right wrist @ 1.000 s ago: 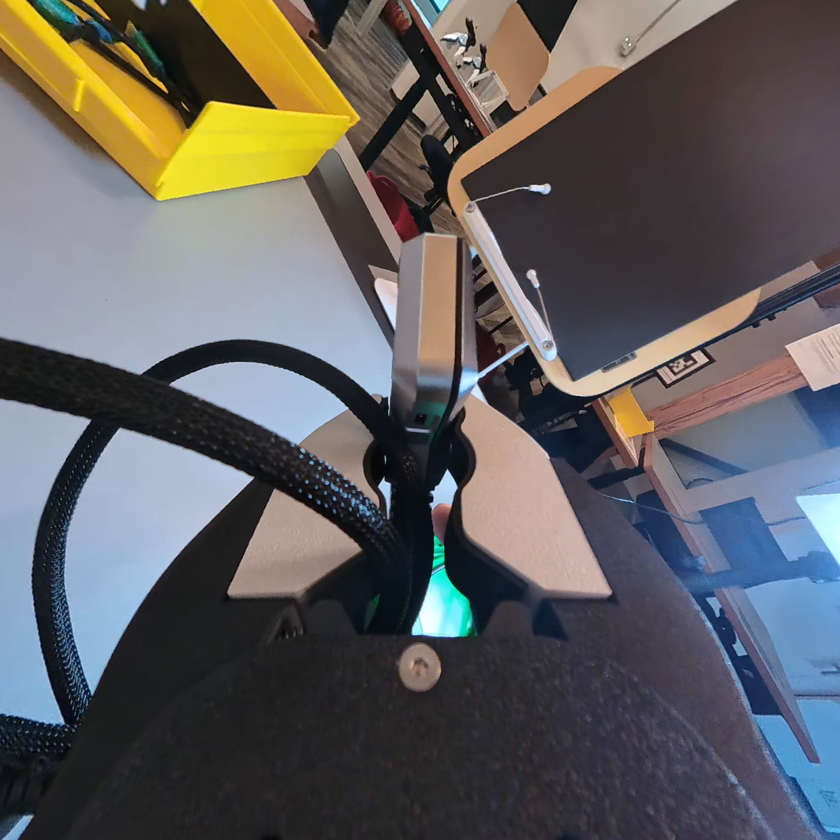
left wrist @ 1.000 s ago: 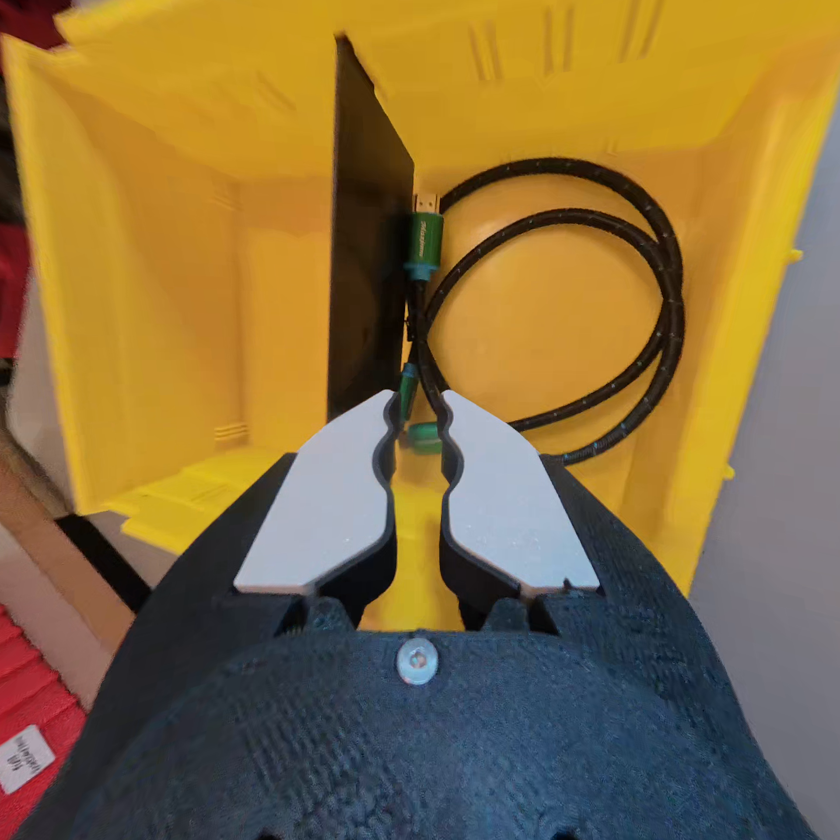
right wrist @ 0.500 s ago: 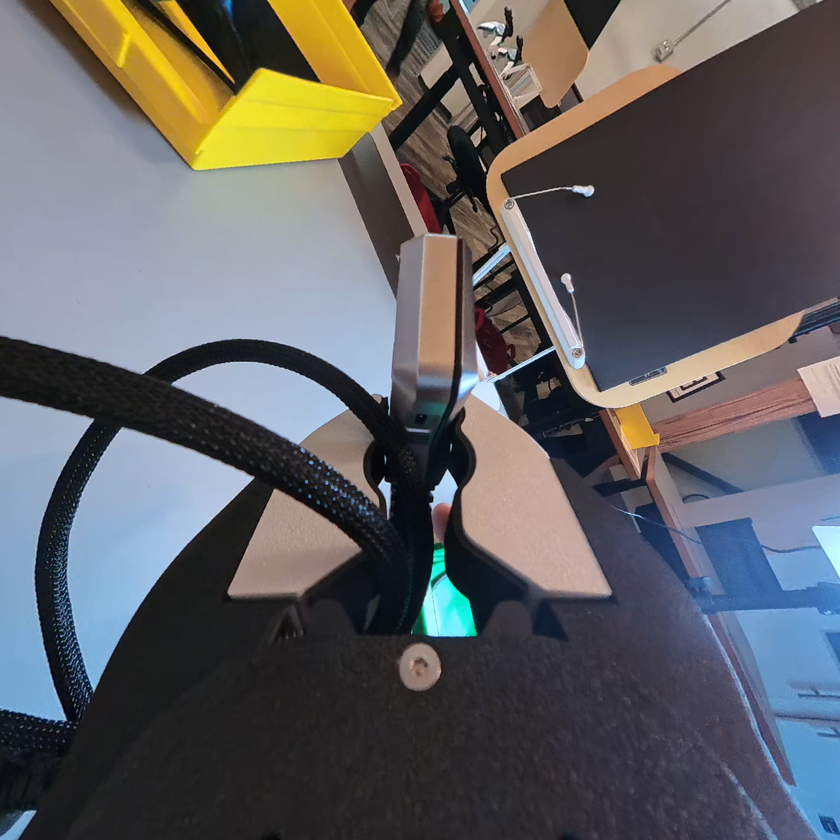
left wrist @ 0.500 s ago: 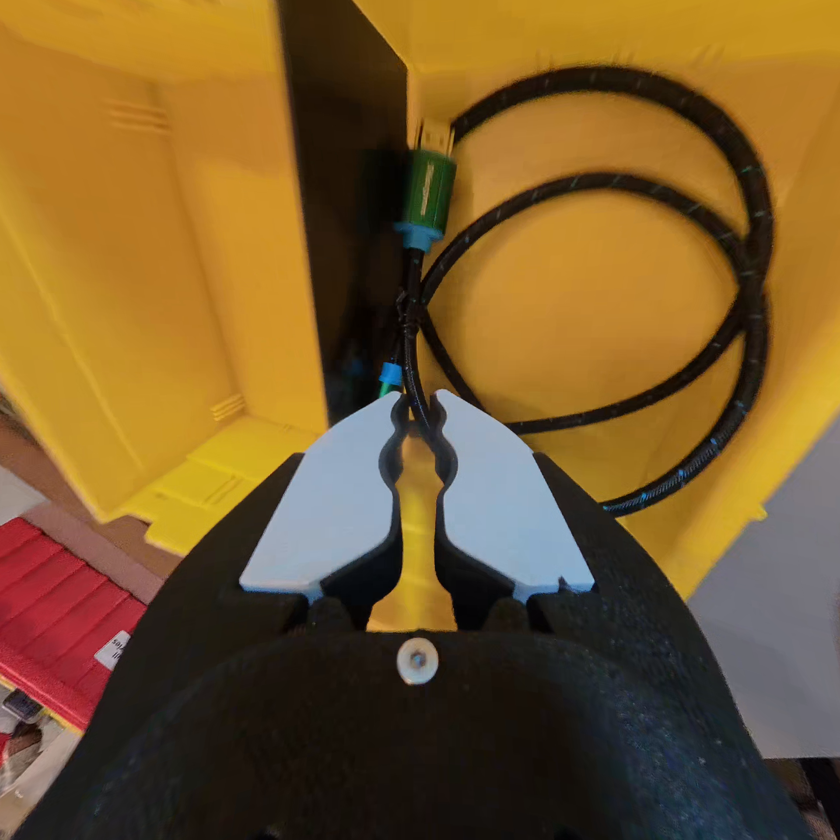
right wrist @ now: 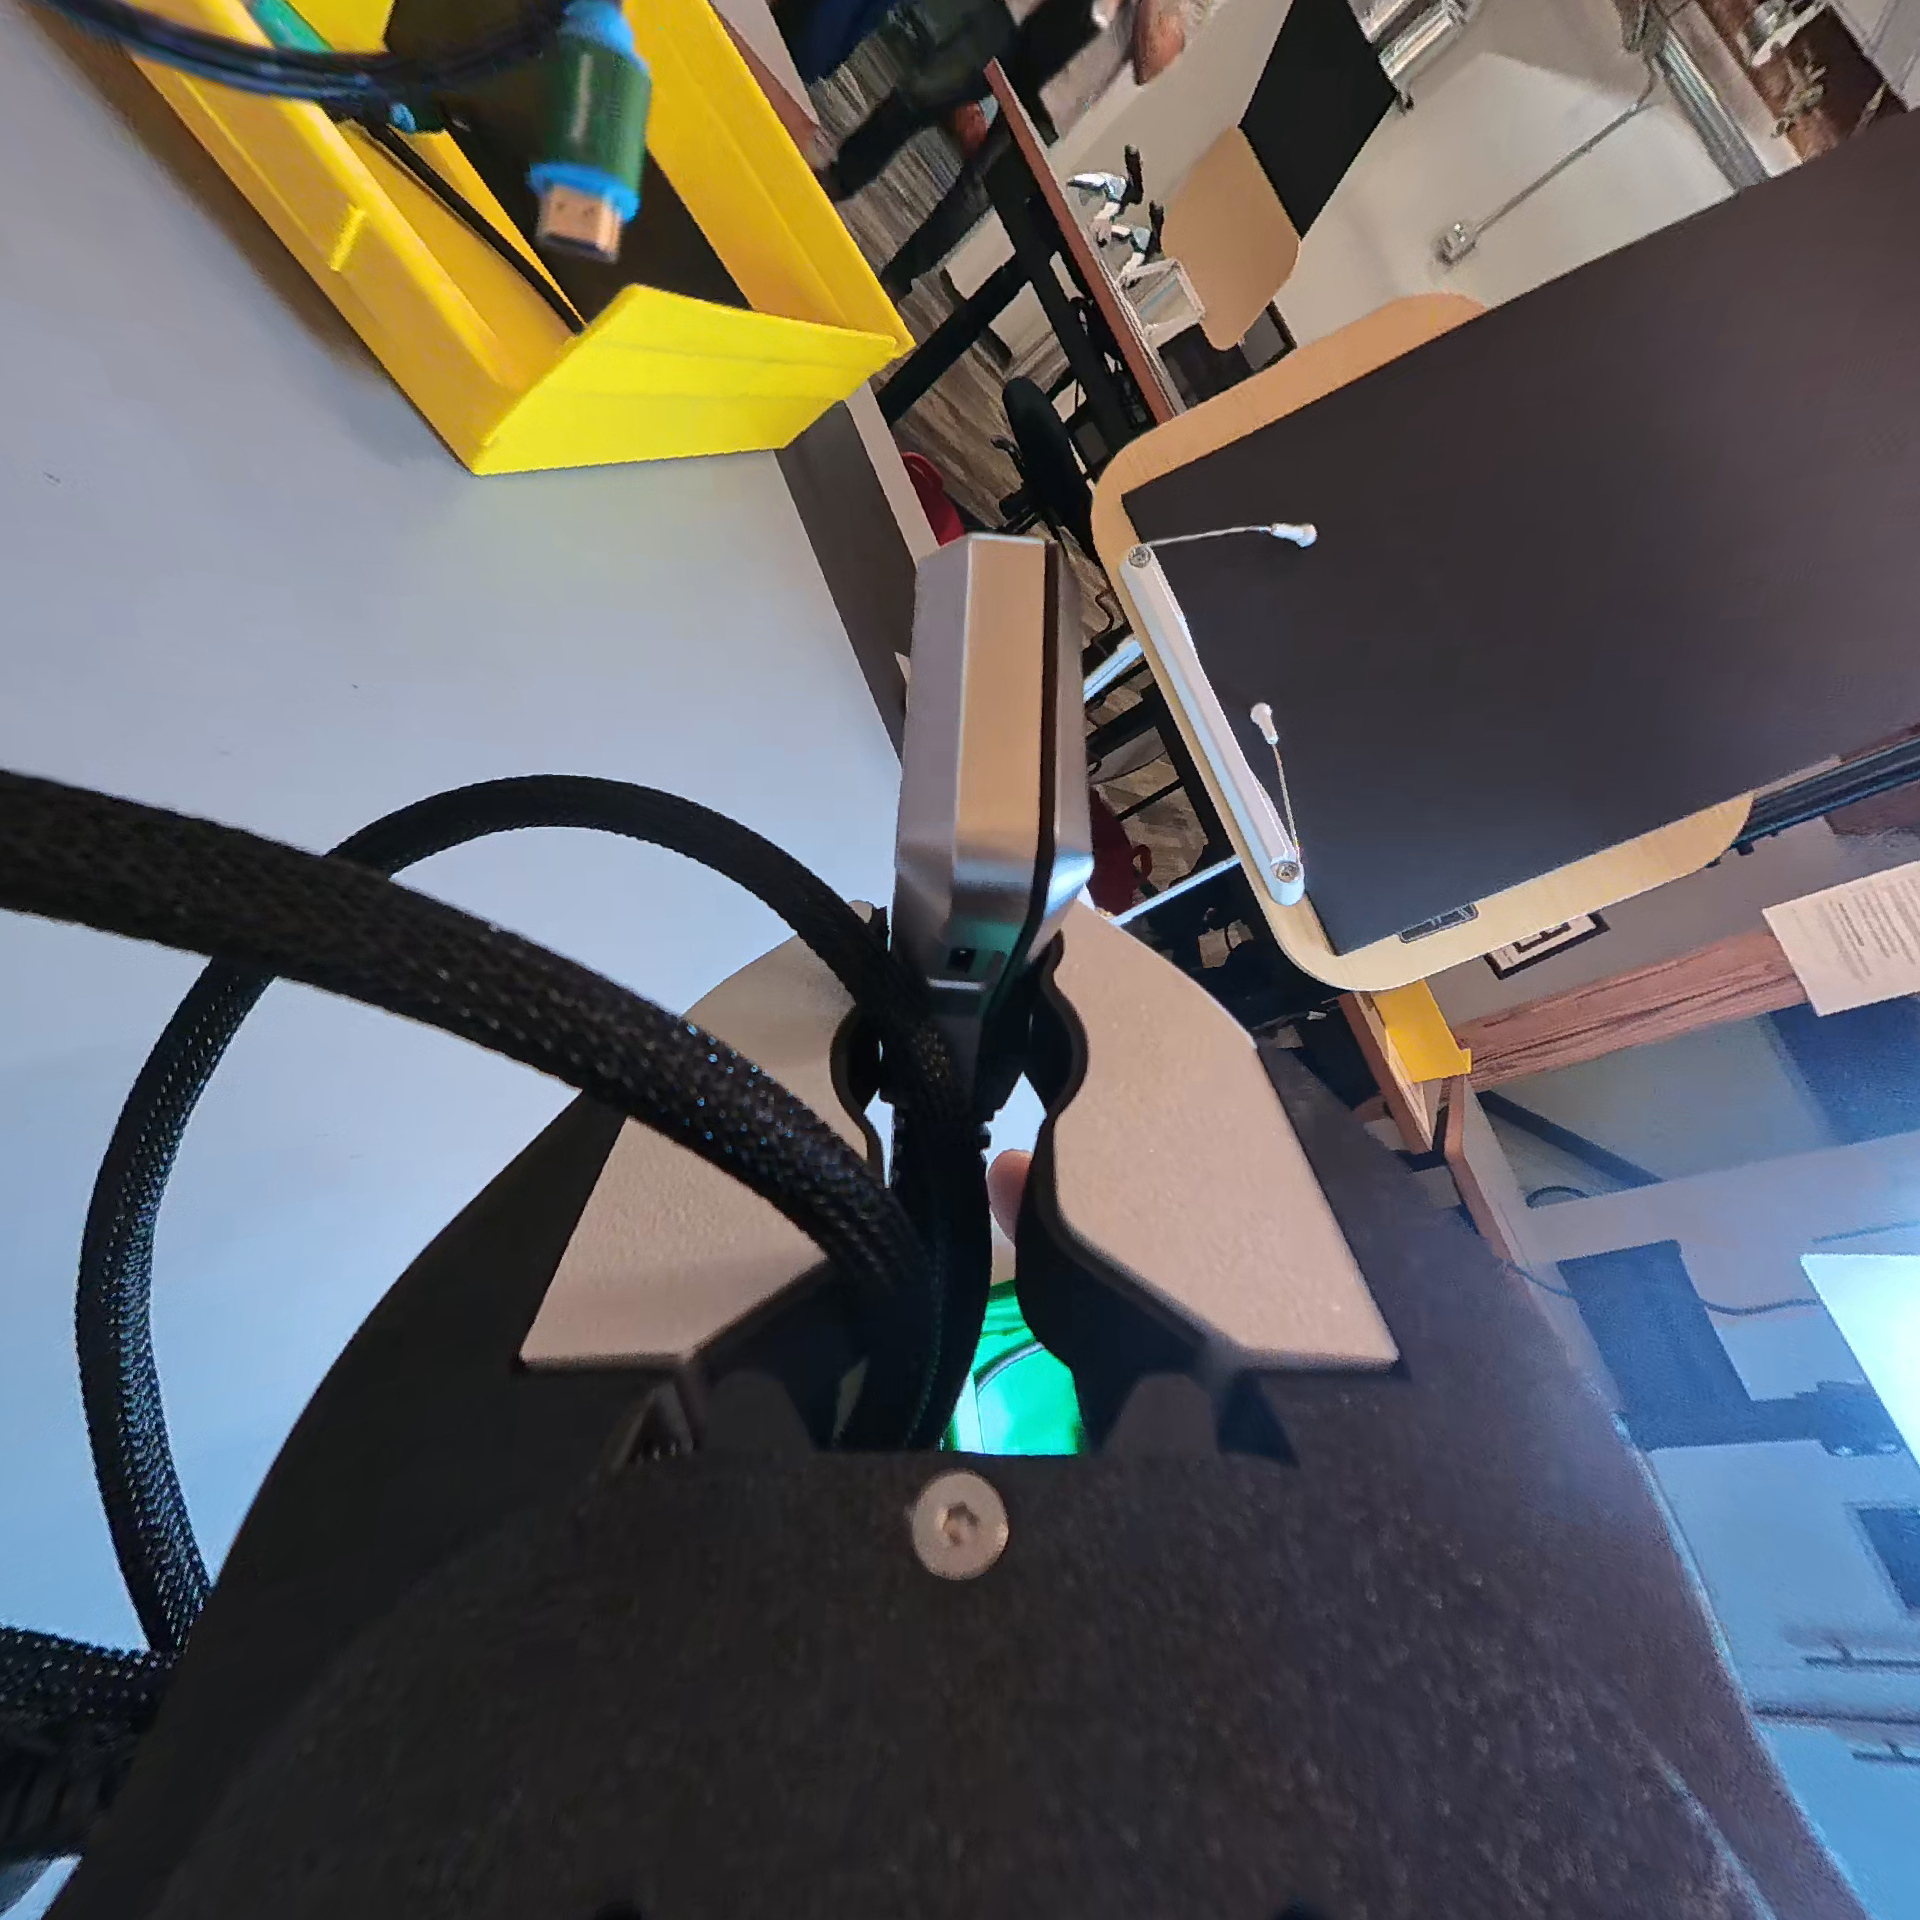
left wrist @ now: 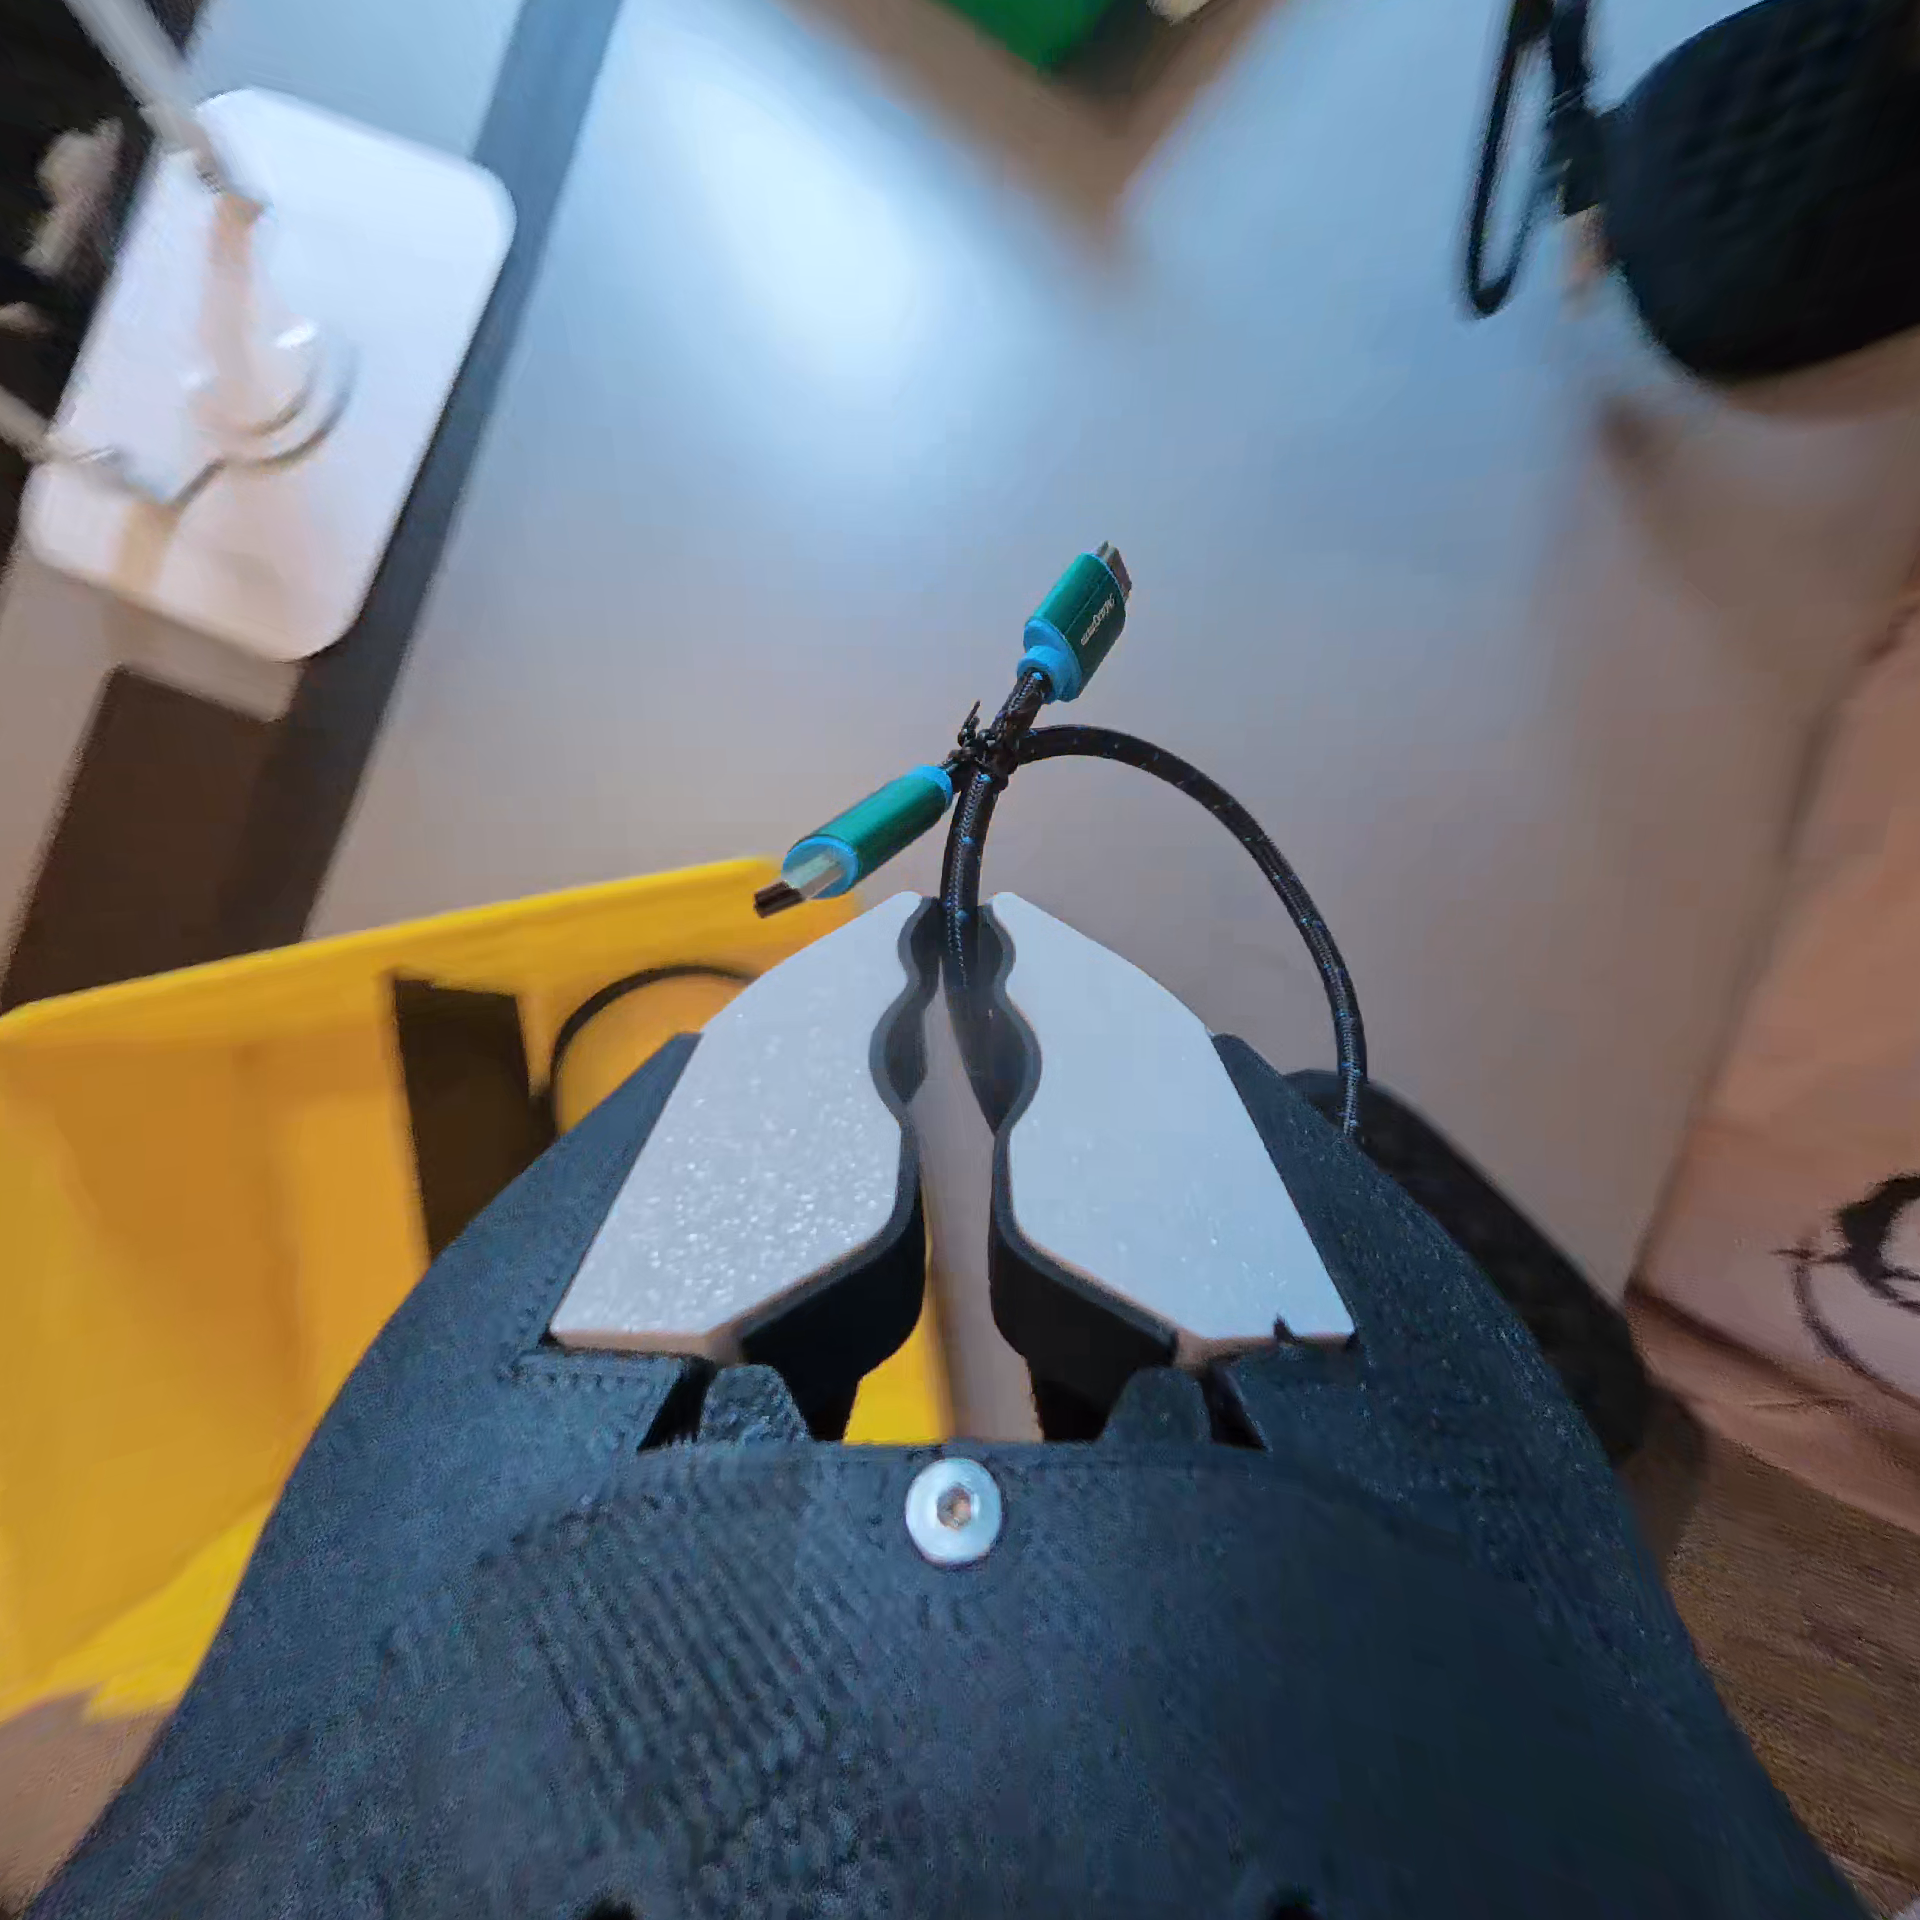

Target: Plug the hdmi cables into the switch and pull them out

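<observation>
Your left claw (left wrist: 954, 914) grips the braided HDMI cable (left wrist: 964, 831) just below its two green plugs, lifted above the table (left wrist: 831, 416) beside the yellow bin (left wrist: 208, 1143). Your right claw (right wrist: 961, 971) clamps the grey switch (right wrist: 982, 727) upright, away from the bin.

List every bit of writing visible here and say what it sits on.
Upper green plug: light lettering along its side, too small to read reliably.
White paper sheet: printed lines, too small to read.
No other writing can be made out.
</observation>
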